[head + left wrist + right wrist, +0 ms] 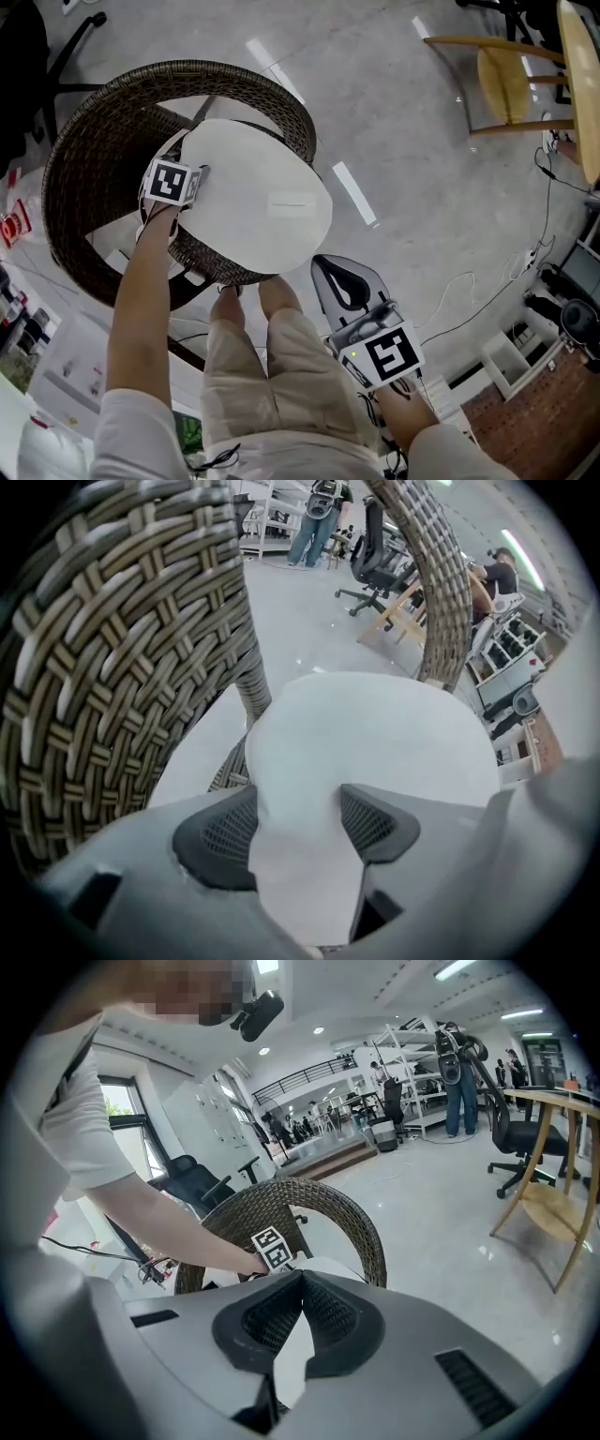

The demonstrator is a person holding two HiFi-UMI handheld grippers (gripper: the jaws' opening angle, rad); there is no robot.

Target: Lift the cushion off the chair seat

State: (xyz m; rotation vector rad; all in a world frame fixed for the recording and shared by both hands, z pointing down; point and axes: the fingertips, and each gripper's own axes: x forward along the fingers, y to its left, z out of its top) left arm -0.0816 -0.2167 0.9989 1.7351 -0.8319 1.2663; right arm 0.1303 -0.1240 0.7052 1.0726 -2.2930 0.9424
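A round white cushion (258, 202) lies on the seat of a dark wicker chair (94, 159). My left gripper (192, 192) points steeply down at the cushion's left edge, inside the chair's curved back. In the left gripper view the cushion (375, 733) runs between the jaws and is pinched narrow by the pads (375, 822), so my left gripper (295, 808) is shut on it. My right gripper (339, 281) hangs over the floor in front of the chair, apart from the cushion. Its jaws meet at the tips with nothing between them (302, 1283).
The wicker back (112, 667) rises close on the left of my left gripper. The person's legs (272, 356) stand just in front of the chair. A wooden chair (506, 84) is at the far right, an office chair (37, 47) at the far left, cables (469, 291) on the floor.
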